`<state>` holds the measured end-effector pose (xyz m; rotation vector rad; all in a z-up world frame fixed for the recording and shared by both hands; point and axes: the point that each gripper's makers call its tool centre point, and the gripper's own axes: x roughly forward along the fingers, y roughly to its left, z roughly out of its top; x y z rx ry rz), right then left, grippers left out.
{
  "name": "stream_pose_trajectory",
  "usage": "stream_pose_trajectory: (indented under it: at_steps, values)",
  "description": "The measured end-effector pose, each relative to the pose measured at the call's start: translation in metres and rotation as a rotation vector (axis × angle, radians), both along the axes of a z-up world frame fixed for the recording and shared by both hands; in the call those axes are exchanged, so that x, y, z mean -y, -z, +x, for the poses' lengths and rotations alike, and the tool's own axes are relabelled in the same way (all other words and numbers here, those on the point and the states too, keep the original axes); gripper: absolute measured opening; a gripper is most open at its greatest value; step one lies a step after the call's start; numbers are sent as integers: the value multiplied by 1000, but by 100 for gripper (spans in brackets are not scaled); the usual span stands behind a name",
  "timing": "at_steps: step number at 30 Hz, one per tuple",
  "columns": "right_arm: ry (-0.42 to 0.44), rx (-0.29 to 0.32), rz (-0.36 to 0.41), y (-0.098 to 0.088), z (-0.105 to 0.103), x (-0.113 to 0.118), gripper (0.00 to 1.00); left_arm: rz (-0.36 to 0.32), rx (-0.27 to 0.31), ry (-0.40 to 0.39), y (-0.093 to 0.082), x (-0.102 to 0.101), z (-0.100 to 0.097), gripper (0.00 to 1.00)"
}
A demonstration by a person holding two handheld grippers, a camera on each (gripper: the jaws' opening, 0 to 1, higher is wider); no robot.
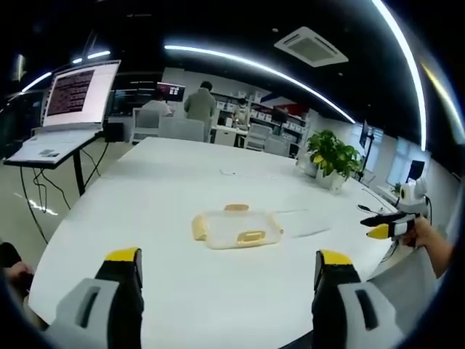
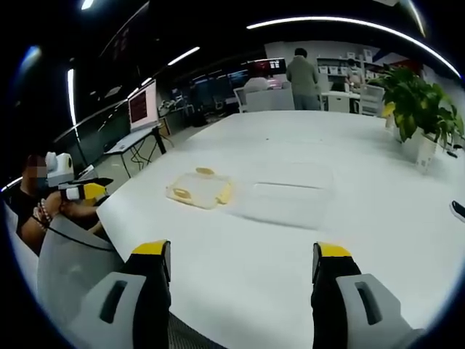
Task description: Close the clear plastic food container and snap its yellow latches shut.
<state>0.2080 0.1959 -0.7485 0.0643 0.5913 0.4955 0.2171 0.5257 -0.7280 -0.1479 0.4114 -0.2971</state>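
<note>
A: Left gripper [image 1: 227,270] is hovering over the near edge of the white surface [image 1: 174,291], fingers [image 1: 122,280] spread wide, gripping nothing. Right gripper [image 2: 242,270] is doing the same at its own edge, fingers [image 2: 152,280] wide, also gripping nothing.

B: Container?

A: Lid [image 1: 236,228] with yellow latches [image 1: 251,235] is lying flat mid-surface, well apart from both grippers. Clear base [image 2: 282,198] is sitting just beside it, open. Can't tell if they're touching.

B: Room to move?

A: Bare surface is running all around both pieces. In the left gripper view the right gripper [image 1: 389,227] is coming in at the right edge of the surface; in the right gripper view the left gripper [image 2: 81,190] is sitting off the left edge.

B: Farther out?

A: Potted plant [image 1: 333,158] is standing at the far edge. A laptop [image 1: 67,109] on a stand is sitting off the left side. A person [image 1: 200,104] is standing at the desks behind.

B: Any readable text?

A: Laptop screen is showing lines of text, too small to read.
</note>
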Motion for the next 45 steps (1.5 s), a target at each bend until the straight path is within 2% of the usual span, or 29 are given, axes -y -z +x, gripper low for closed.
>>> stream_pose_trajectory:
  at_steps: [12, 15, 18, 23, 26, 28, 29, 32, 33, 34, 35, 37, 40, 42, 44, 45]
  values:
    - [-5, 3, 0, 0, 0, -1, 78, 11, -10, -2, 2, -2, 1, 98]
    - [-2, 5, 11, -2, 1, -1, 77, 15, -24, 30, 3, 4, 2, 98]
    - [4, 36, -4, -9, 5, 0, 76, 39, 2, 53, -2, 8, 5, 98]
    - [-38, 30, -15, -9, 5, -9, 74, 36, -6, 72, -6, 7, 11, 98]
    - [-82, 53, -65, -9, 10, -11, 73, 82, 8, 101, -11, 5, 20, 97]
    - [-101, 62, -67, -12, 15, -13, 72, 96, 20, 126, -15, 6, 27, 97]
    - [-112, 65, -60, -14, 18, -15, 72, 110, 20, 135, -15, 6, 31, 95]
    - [-140, 73, -76, -17, 31, -17, 71, 245, -81, 189, 1, -5, 41, 90]
    - [-158, 76, -103, -17, 36, -17, 71, 268, -74, 195, 1, -6, 45, 91]
    - [-167, 78, -116, -17, 40, -17, 71, 328, -48, 222, 1, -9, 53, 91]
    - [-180, 80, -125, -17, 46, -18, 70, 359, -42, 234, 1, -10, 58, 91]
    - [-204, 81, -129, -18, 56, -22, 69, 402, -60, 267, 4, -13, 67, 90]
    - [-260, 82, -144, -18, 69, -32, 68, 417, -53, 299, 5, -13, 84, 90]
    - [-303, 89, -174, -17, 79, -39, 66, 480, -62, 389, 11, -11, 91, 94]
    - [-337, 105, -182, -18, 87, -46, 66, 550, -60, 416, 14, -14, 100, 95]
    - [-351, 108, -182, -18, 90, -50, 66, 549, -43, 425, 13, -11, 107, 94]
